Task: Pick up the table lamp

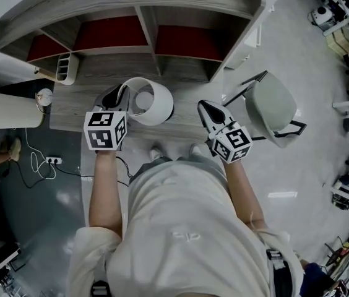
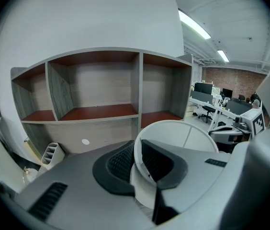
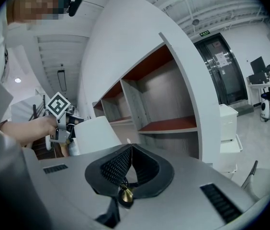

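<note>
The table lamp's white shade [image 1: 156, 107] stands on the wooden desk [image 1: 94, 73] in front of me, its open top facing up. My left gripper [image 1: 122, 95] is at the shade's left rim. In the left gripper view the thin wall of the lamp shade [image 2: 192, 138] runs between the two black pads, and the left gripper [image 2: 137, 153] is shut on it. My right gripper [image 1: 206, 107] hangs to the right of the lamp, apart from it. In its own view the right gripper [image 3: 131, 150] is shut and holds nothing; the lamp shade [image 3: 94, 133] shows at the left.
Open shelf compartments [image 2: 96, 92] rise behind the desk. A white pen organiser [image 1: 67, 67] stands at the desk's back left. A grey chair [image 1: 273, 107] is on the right. A power strip [image 1: 54, 160] and its cable lie on the floor at the left.
</note>
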`<move>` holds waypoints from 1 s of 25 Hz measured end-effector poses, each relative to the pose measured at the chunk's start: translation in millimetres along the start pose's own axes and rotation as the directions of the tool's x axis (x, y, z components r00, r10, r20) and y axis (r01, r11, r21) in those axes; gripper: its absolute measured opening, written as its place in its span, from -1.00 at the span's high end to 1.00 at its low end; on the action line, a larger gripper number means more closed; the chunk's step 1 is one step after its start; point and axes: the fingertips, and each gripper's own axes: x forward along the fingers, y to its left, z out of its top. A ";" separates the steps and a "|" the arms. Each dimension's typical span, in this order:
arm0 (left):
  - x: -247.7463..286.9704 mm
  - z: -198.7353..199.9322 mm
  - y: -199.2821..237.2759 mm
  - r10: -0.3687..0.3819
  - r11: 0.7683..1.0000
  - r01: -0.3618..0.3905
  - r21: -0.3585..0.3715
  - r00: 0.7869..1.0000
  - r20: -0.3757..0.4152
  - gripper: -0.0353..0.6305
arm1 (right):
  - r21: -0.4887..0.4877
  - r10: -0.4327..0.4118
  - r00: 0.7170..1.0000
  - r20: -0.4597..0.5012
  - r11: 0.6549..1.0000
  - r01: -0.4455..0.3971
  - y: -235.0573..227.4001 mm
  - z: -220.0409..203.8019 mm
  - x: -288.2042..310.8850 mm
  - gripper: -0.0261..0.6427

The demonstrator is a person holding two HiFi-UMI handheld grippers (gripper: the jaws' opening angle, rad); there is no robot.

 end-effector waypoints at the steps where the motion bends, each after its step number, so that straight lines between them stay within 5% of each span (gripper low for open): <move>1: -2.1 -1.3 2.6 -0.007 1.000 0.007 -0.010 1.000 0.005 0.71 | -0.001 0.002 1.000 -0.004 1.000 -0.002 0.5 -1.9 1.5 0.83; 18: -29.6 -23.6 53.9 -0.029 0.993 0.035 -0.109 0.998 0.052 0.72 | -0.041 0.074 0.992 -0.105 0.996 -0.079 18.8 -53.4 43.6 0.82; 25: -40.8 -34.5 73.5 -0.051 0.986 0.065 -0.151 0.994 0.093 0.72 | -0.072 0.126 0.975 -0.180 0.987 -0.141 36.4 -85.9 73.3 0.61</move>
